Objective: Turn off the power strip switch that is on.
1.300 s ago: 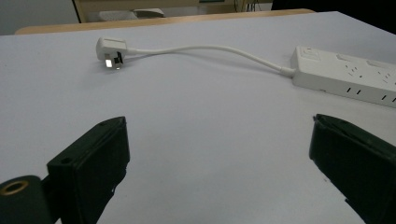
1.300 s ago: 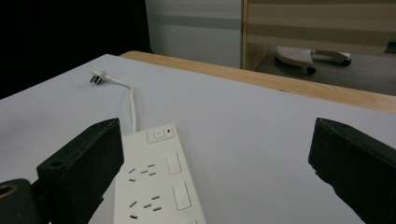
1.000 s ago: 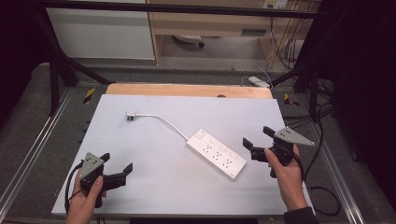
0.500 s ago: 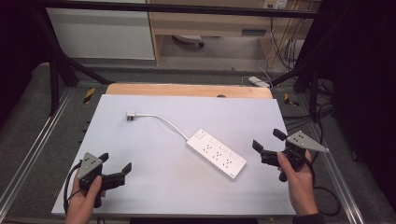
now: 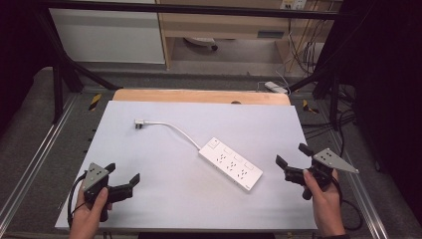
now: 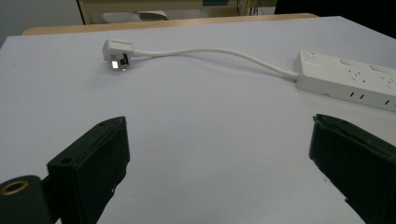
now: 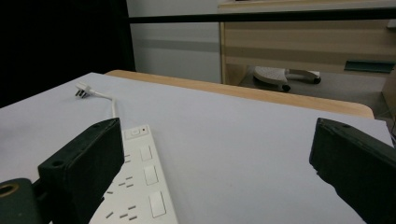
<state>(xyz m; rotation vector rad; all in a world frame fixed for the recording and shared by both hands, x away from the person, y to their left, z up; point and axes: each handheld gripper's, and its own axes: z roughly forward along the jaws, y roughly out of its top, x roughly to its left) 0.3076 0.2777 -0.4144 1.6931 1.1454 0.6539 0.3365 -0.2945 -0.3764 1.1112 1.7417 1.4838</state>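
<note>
Tabletop (image 5: 149, 199): white sheet over a wooden top; it carries one power strip with its cord and plug.
Power strip (image 5: 231, 164): white, lying flat and slantwise near the middle, switch end toward the far left, its near end just beside the right hand-held gripper.
Cord (image 5: 181, 132): runs from the strip's far end in a loose curve to the plug (image 5: 139, 123), which lies on its side, well apart from both grippers.
Left hand-held gripper (image 5: 123, 178): jaws wide apart, empty, at the near left corner, well apart from the strip.
Right hand-held gripper (image 5: 292, 155): jaws wide apart, empty, pointed at the strip's near end.
Step in hand (judged): approach to the strip.
Advice: close the right gripper across the strip's narrow width, clear of the switch; bring the left toward the plug, leaving slack in the cord.
</note>
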